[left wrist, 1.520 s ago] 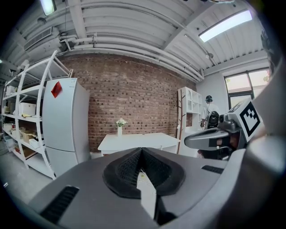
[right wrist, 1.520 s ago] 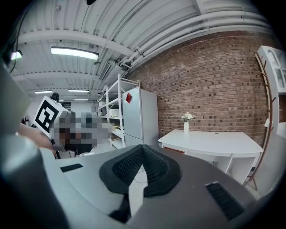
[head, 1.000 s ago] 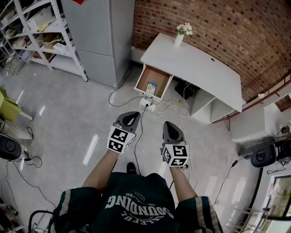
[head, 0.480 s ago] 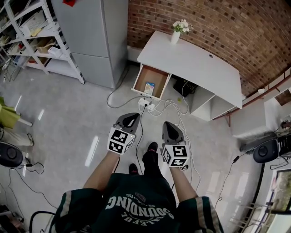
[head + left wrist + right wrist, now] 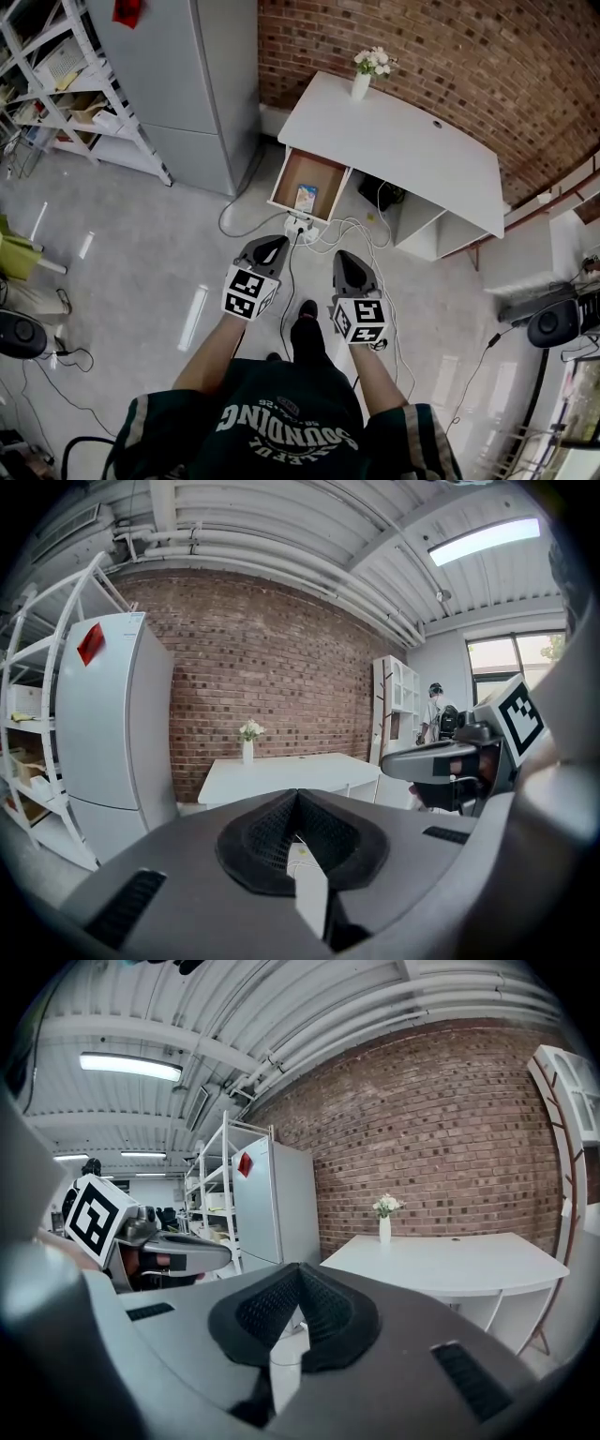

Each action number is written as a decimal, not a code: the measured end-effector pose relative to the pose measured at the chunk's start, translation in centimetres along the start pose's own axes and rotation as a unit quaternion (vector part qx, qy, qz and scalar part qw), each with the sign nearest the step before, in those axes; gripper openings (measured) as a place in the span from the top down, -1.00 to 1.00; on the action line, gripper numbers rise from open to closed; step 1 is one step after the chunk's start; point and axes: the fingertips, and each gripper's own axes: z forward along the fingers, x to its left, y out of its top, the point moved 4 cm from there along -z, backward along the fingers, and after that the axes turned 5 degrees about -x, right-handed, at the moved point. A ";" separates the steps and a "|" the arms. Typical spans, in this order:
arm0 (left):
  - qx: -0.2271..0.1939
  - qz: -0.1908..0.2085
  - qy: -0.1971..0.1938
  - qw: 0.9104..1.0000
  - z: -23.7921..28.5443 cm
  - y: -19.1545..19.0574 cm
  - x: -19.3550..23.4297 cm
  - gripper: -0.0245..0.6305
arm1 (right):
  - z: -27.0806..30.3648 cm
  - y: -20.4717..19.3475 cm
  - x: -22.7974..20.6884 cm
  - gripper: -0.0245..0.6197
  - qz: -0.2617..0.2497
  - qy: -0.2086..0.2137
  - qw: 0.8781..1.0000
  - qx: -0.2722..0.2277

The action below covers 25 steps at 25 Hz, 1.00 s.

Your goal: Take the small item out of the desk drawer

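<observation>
Brown wooden drawer [image 5: 317, 174] hangs open from a white curved desk [image 5: 403, 150] in the head view. A small blue-and-white packet [image 5: 306, 198] lies inside, toward the drawer's near end. Vs. a sec ago the person has stepped fwd, so the drawer sits closer to both grippers, though still well apart. Both the left gripper [image 5: 271, 243] and right gripper [image 5: 348, 257] are empty, jaws pressed together. Judged: approach only; one gripper must open before any pick. White cables [image 5: 323, 227] trail across the glossy grey floor [image 5: 141, 234].

Left gripper view: jaws closed, nothing between them. Ahead are the desk w/ a white vase of flowers [image 5: 247, 750], a red brick wall [image 5: 281, 658] and a pale grey fridge [image 5: 112, 724].

Right gripper view: jaws closed, empty. White metal shelving [image 5: 211, 1199] stands beyond the fridge.
</observation>
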 end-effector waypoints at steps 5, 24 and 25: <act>0.004 -0.004 0.006 1.000 4.3 0.7 2.0 0.88 | 4.2 0.7 -2.7 0.85 -0.007 0.013 1.000 0.008; 0.039 -0.020 0.042 0.998 17.3 1.7 6.9 0.88 | 15.5 1.6 -11.6 0.85 0.009 0.056 0.998 0.031; 0.040 -0.022 0.044 0.998 17.6 1.7 6.9 0.88 | 15.6 1.5 -12.1 0.85 0.009 0.058 0.998 0.033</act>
